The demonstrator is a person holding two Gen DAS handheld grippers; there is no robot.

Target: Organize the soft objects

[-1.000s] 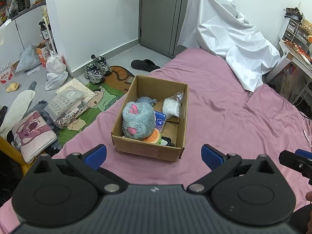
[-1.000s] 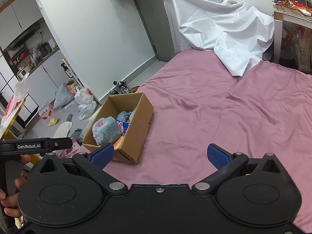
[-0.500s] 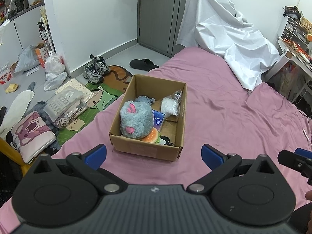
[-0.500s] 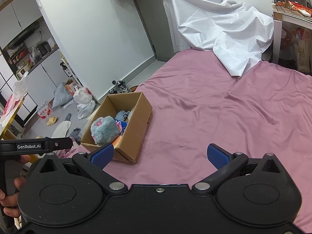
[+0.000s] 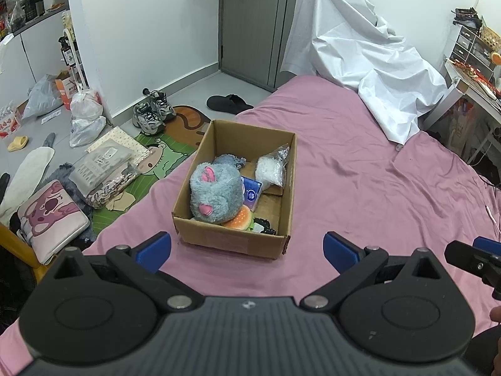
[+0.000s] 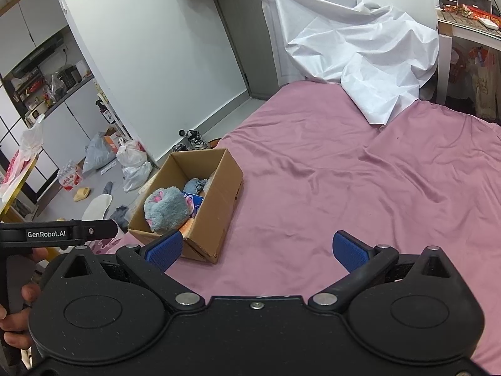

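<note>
Jaws of both tools stood wide apart and empty. Left gripper point(image 5: 247, 249) hung low over the near part of the pink bed point(image 5: 360, 188), aimed squarely at the cardboard box point(image 5: 231, 239). Right gripper point(image 6: 256, 249) pointed further along the bed, so the box lay ahead and off to its left, just past its left finger in that view.

Key relation, as judged: the box sat straight ahead of the left jaws, its long axis running away from them, short end wall nearest. The left tool looked the nearer and better lined up; the right would have to swing left to reach in.

Contents, counted from the left wrist view: one grey plush toy point(image 5: 216, 194) with pink patches, filling the near left of the box and rising above its rim; one burger-shaped soft toy point(image 5: 239, 221) tucked under it at the near wall; one blue packet point(image 5: 252, 192) beside the plush; one clear bag of white filling point(image 5: 271, 169) against the right wall. A small dark item at the near right could not be identified.

Beyond the box, one white sheet point(image 5: 369, 72) lay heaped at the far end of the bed.
</note>
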